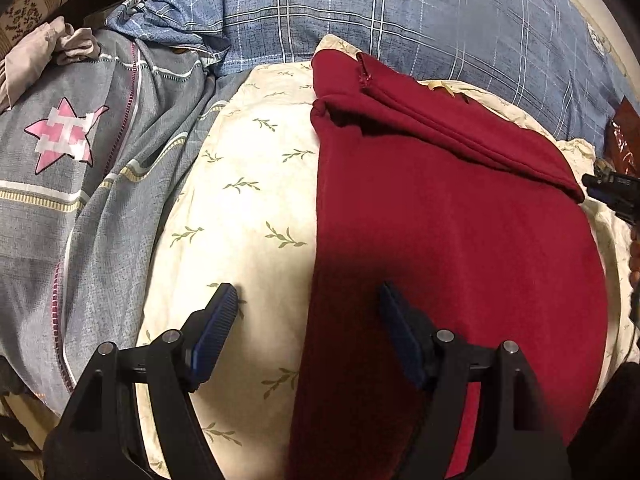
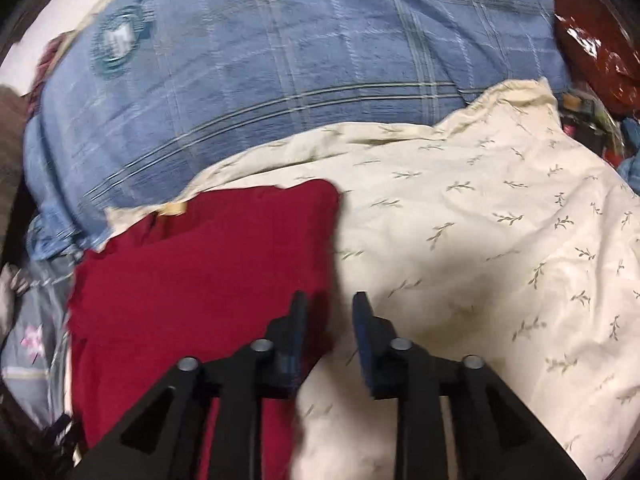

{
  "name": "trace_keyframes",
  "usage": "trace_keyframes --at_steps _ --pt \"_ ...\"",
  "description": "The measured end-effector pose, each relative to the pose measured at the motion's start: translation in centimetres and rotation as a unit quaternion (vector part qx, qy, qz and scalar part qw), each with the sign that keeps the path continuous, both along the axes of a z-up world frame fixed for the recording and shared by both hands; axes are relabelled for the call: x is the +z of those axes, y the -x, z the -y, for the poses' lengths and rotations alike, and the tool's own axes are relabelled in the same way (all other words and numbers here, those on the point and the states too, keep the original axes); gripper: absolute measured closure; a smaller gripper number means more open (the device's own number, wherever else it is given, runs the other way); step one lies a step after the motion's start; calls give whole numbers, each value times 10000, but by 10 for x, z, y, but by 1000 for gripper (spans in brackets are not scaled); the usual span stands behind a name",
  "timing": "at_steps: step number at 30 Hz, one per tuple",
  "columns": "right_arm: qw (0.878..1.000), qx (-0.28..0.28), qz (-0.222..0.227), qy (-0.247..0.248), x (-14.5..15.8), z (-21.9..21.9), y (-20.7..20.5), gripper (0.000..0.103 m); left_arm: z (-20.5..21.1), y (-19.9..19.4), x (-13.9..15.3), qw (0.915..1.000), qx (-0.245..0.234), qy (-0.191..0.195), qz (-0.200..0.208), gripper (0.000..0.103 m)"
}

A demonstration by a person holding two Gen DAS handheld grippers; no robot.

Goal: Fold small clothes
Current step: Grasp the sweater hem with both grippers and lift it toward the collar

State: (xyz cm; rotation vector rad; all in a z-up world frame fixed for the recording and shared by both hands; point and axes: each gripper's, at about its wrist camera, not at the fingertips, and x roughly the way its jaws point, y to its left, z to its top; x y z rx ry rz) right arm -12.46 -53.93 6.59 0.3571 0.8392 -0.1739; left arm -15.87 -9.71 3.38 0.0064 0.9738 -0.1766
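Observation:
A dark red garment (image 1: 452, 240) lies flat on a cream sheet with a green sprig print (image 1: 248, 216), its upper part folded over near a short zip. My left gripper (image 1: 308, 300) is open and empty, its fingers straddling the garment's left edge. In the right wrist view the red garment (image 2: 200, 280) lies lower left on the cream sheet (image 2: 480, 260). My right gripper (image 2: 330, 312) is open a little and empty, above the garment's right edge. The right gripper's tip (image 1: 612, 192) shows at the far right of the left view.
A blue checked pillow (image 1: 380, 20) lies behind the sheet, also in the right view (image 2: 260, 80). A grey quilt with a pink star (image 1: 80, 160) lies to the left, with a beige cloth (image 1: 48, 52) on it. A shiny red-brown packet (image 2: 592, 48) sits at the right.

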Motion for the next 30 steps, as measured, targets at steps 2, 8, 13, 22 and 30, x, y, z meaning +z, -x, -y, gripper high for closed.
trace_keyframes --at_steps 2,8,13,22,30 --pt "9997 241 -87 -58 -1 -12 10 66 0 3 0 10000 -11 13 -25 30" --pt "9941 1040 -274 -156 -8 -51 64 55 1 16 6 9999 -83 -87 46 30" --pt "9925 1153 -257 -306 -13 -63 104 42 2 26 9 9998 -136 -131 113 30" --pt "9893 1152 -474 -761 -33 -67 136 39 -6 47 5 9996 -273 12 -45 30" --pt "9826 1504 -633 -884 -42 -75 171 38 -23 67 -6 9977 -358 387 -430 30"
